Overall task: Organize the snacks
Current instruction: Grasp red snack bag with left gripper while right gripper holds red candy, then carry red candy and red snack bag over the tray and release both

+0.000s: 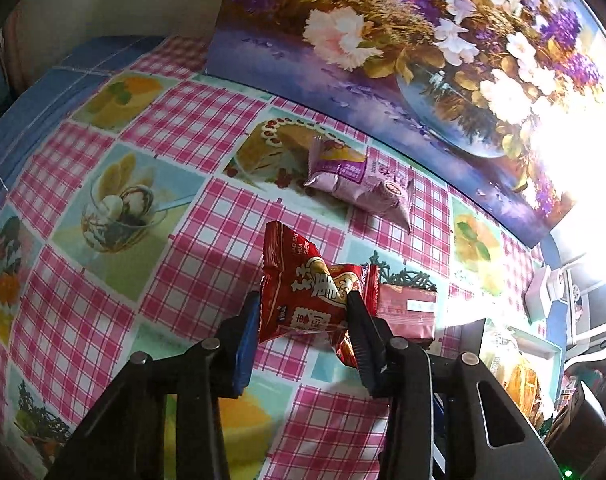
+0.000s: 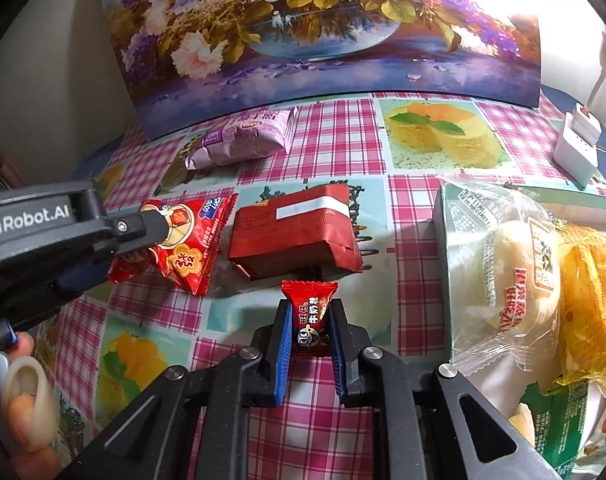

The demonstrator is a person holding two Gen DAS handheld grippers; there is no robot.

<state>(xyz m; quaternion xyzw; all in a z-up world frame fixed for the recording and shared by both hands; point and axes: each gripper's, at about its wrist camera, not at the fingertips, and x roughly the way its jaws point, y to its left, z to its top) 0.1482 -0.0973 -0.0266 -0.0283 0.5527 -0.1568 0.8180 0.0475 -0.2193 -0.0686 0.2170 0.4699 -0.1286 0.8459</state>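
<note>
**Red packets in both grips, each with a way to slip**

Red foil filled the left hand-held gripper [image 1: 303,312]: its jaws were clamped on a puffed red snack packet [image 1: 303,292], pinched low with most of the bag standing above the pads. Held that way, the slick, air-filled bag could squirm or swing out, I judged, if the hand tilted. Just beyond it at about 2 o'clock lay a dark red wrapped box [image 1: 409,314] on the checked tabletop [image 1: 207,136], near enough for the dangling lower corner of the packet to snag. Further off at 1 o'clock a lilac packet [image 1: 355,180] lay flat.

The right hand-held gripper [image 2: 311,334] was closed on a small red candy [image 2: 311,316], its top twist poking out toward the same box at 12 o'clock. At 3 o'clock a heap of bagged buns [image 2: 511,280] crowded the tabletop; a careless sweep could topple it.
</note>
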